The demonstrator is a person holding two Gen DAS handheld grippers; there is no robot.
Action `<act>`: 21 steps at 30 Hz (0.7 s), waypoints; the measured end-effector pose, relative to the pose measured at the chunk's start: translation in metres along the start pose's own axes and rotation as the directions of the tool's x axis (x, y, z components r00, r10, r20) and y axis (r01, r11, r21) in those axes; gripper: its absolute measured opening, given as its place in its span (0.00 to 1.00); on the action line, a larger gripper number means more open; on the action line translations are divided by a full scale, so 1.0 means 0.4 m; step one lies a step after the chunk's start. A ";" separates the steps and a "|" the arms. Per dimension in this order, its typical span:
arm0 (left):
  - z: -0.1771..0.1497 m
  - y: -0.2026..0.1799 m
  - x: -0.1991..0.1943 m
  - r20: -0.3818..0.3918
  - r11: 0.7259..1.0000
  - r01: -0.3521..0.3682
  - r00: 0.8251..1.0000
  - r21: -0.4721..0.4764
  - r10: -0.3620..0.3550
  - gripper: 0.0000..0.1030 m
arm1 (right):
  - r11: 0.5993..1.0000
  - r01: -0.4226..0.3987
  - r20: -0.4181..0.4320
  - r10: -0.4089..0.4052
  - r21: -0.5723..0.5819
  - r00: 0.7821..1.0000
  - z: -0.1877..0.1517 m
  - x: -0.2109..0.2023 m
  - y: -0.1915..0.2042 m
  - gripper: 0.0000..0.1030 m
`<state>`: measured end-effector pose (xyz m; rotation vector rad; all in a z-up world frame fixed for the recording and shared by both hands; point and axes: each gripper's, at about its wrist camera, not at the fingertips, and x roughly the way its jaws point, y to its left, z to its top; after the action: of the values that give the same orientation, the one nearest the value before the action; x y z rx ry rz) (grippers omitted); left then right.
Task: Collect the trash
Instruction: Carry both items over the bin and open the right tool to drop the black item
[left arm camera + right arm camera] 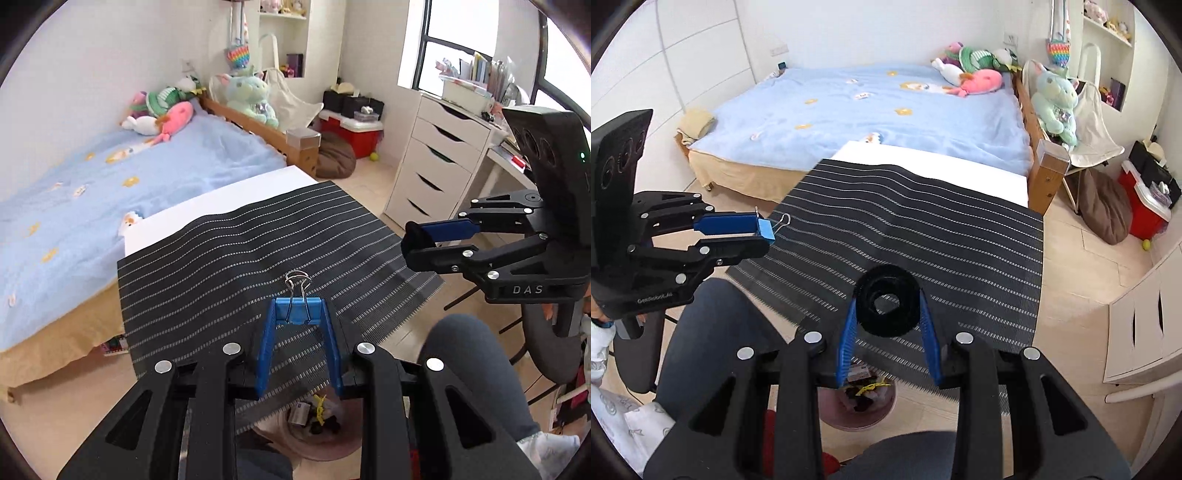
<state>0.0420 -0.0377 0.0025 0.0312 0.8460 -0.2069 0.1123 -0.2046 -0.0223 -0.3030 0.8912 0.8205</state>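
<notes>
Blue binder clip (297, 312) pinched in left jaws, black tape roll (888, 300) in right, bin (857, 406) below.

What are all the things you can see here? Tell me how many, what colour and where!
binder clip: one, blue, held in left tool
fuzzy roll: one, black, held in right tool
striped mat: one, black with white lines, on the white table
trash bin: one, pinkish, on floor below mat, rubbish inside
bed: one, blue cover, behind table
plush toys: several, pink, green, white, on bed
big plush: one, mint, beside bed
drawers: one unit, white, by window
cooler box: one, red and white, on floor
left tool: black, blue fingers
right tool: black, blue fingers
</notes>
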 end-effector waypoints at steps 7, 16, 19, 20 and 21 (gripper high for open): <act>-0.059 -0.020 -0.036 0.014 1.000 0.000 1.000 -0.014 0.000 0.24 | 1.000 -0.010 0.012 0.010 -0.024 1.000 -0.059 -0.044 0.058 0.31; -0.135 -0.039 -0.059 -0.006 0.998 0.036 0.999 -0.042 -0.036 0.24 | 0.999 -0.028 -0.010 0.028 -0.041 1.000 -0.120 -0.055 0.112 0.31; -0.157 -0.045 -0.068 -0.013 0.999 0.037 0.999 -0.039 -0.037 0.24 | 0.998 -0.043 -0.026 0.042 -0.038 0.999 -0.138 -0.048 0.125 0.31; -0.161 -0.046 -0.071 -0.013 0.998 0.039 0.999 -0.042 -0.040 0.24 | 0.998 -0.046 -0.031 0.045 -0.041 0.999 -0.143 -0.046 0.129 0.31; -0.166 -0.046 -0.075 -0.013 0.998 0.044 0.999 -0.047 -0.045 0.24 | 0.998 -0.052 -0.038 0.050 -0.045 0.998 -0.149 -0.042 0.137 0.31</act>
<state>-0.0299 -0.0434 -0.0182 -0.0299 0.8659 -0.2289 0.0320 -0.2095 -0.0405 -0.3375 0.9186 0.8859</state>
